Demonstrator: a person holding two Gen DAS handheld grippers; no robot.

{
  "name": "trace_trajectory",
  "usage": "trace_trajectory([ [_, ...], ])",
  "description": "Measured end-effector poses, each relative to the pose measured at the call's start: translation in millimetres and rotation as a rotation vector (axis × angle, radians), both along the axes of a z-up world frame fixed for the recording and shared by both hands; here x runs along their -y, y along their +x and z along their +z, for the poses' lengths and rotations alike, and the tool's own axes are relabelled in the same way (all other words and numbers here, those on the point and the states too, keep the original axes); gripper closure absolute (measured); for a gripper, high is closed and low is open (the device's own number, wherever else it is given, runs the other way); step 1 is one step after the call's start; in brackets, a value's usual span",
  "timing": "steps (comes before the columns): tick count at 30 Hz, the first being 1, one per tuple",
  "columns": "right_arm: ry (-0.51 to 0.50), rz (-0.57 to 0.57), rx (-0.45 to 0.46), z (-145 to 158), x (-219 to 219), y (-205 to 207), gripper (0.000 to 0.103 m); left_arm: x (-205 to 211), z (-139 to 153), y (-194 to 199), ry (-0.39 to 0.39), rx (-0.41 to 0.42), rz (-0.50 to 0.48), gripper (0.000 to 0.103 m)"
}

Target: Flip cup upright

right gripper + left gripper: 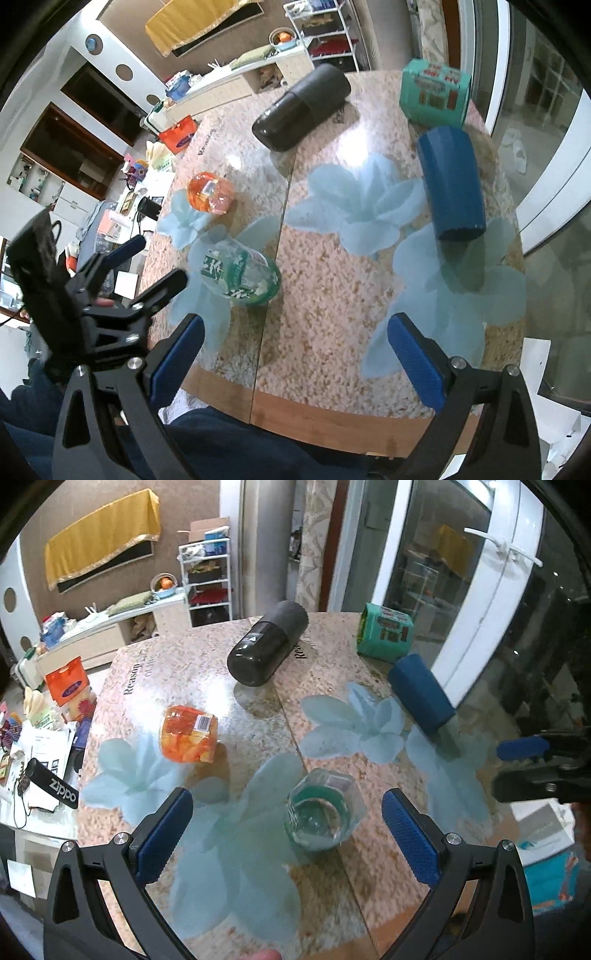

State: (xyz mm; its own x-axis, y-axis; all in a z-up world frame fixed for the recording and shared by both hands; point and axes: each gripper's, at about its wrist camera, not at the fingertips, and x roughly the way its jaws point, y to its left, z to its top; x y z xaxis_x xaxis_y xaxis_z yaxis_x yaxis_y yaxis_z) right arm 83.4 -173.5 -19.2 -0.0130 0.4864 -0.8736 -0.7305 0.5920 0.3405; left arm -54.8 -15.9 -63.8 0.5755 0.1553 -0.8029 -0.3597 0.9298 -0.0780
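Note:
A dark blue cup (450, 184) lies on its side on the table, open end toward me; it also shows in the left wrist view (421, 694) at the right. My right gripper (295, 362) is open and empty, hovering above the table's near edge, short of the cup. My left gripper (288, 834) is open and empty, its jaws either side of a clear green-labelled jar (321, 816) but above it. The left gripper shows in the right wrist view (155, 262) at the left.
The patterned table (332, 288) also holds a black cylinder (303, 107) lying on its side, a teal box (436, 92), an orange jar (210, 192) and the clear green jar (240, 273). A cluttered side table (33, 746) stands to the left. A glass door (461, 572) is to the right.

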Motion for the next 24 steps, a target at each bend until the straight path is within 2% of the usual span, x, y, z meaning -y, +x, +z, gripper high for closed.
trace_trajectory([
  [4,0.016,-0.006,0.033,13,-6,-10,0.003,-12,20,-7,-0.043,-0.022,-0.036,0.0],
  [8,0.025,-0.024,0.064,23,-20,-24,0.003,-24,34,-10,-0.156,-0.066,-0.095,0.0],
  [11,-0.002,-0.039,0.089,24,-33,-32,0.003,-31,43,-12,-0.134,-0.08,-0.105,0.0],
  [17,-0.001,-0.065,0.115,32,-60,-47,0.003,-55,49,-17,-0.173,-0.072,-0.137,0.0],
  [24,-0.05,-0.094,0.158,30,-84,-62,0.003,-78,41,-24,-0.183,-0.084,-0.175,0.0],
])
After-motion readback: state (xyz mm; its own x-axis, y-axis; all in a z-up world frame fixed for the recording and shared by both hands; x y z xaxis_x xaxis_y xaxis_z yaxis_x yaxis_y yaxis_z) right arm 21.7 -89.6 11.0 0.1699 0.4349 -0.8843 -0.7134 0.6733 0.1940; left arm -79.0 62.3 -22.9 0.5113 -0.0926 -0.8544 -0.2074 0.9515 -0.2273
